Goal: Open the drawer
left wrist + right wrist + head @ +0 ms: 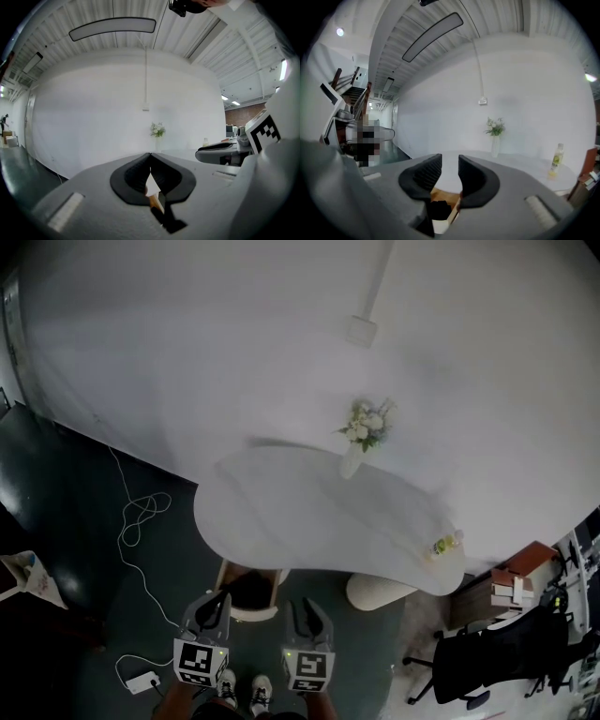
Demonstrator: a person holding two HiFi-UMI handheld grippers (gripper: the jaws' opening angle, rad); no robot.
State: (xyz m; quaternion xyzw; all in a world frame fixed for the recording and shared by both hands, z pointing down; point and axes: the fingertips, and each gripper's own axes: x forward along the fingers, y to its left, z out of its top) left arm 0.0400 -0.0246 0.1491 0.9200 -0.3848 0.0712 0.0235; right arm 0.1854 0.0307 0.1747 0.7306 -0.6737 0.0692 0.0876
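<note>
**Surroundings.** A white table with a rounded outline fills the centre of the head view. A vase of flowers stands at its far edge, and a small bottle stands near its right end. The drawer sits below the table's near edge, at lower centre of the frame. It is a wood-coloured box with a dark interior that shows from above. A round pedestal base stands to its right. Only a strip of dark floor separates the drawer from the two grippers at bottom centre.

**Grippers.** The left gripper has its jaws together, tips meeting, with no object in them. The right gripper has its jaws apart by a narrow gap, with no object between the pads. The drawer's wood edge and dark interior show below that gap.

**Limits of view.** The table top covers the far part of the drawer, so how far out it stands cannot be determined. The bottom edge of the frame cuts off the hands. Two shoes show between the marker cubes.

**Surface and room.** A white cable loops across the floor at left and runs to a power strip at lower left. A black office chair stands at lower right. A white wall fills the upper frame and carries a small box on a conduit.
</note>
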